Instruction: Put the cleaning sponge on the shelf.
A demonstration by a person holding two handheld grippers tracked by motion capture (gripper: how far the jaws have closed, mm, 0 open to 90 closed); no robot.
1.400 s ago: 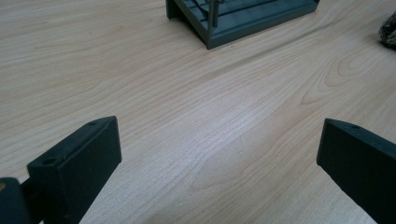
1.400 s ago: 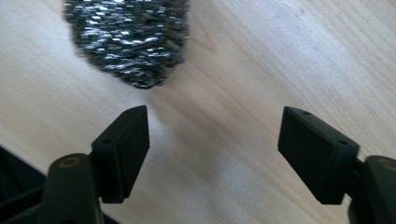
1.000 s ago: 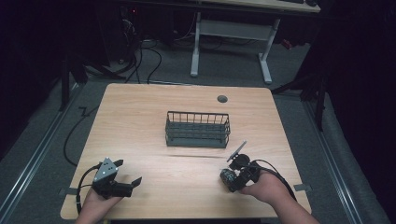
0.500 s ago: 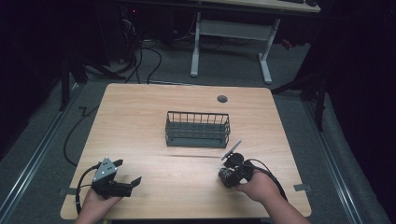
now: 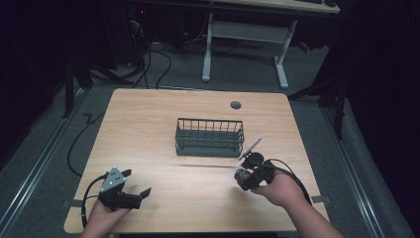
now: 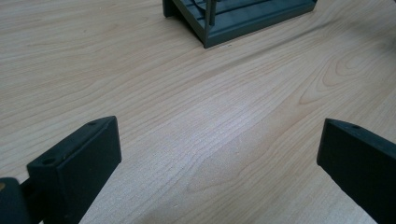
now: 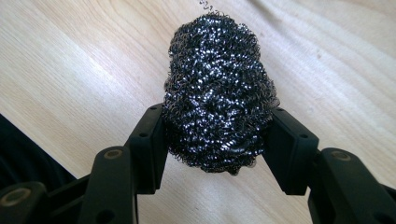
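A steel wool scourer [image 7: 218, 93] sits clamped between the two black jaws of the right gripper [image 7: 218, 140], just above centre in the right gripper view. It is a rounded, slightly elongated wad of tightly coiled metal strands, dark grey to black, with many small bright glints where the light catches the loops. Its surface is rough and springy-looking, and a single stray curl of wire pokes out at its top edge (near the top of the frame). The jaws press into its lower half on both sides, so the wad bulges above and a little below them. Pale wood grain of the table [image 7: 70, 70] runs behind it.

In the high view the right gripper [image 5: 246, 174] lies right of centre in the lower half of the frame, held by the right hand [image 5: 280, 188], just below the lower right corner of a dark wire basket [image 5: 210, 137] that stands mid-frame on the table [image 5: 148, 119]. The scourer itself is too small there to make out clearly.

The left gripper [image 5: 130, 186] is at the lower left of the high view, held by the left hand [image 5: 101, 213]. In the left gripper view its jaws stand wide apart with bare wood between them, and a corner of the basket [image 6: 233, 16] shows at the top of the frame.
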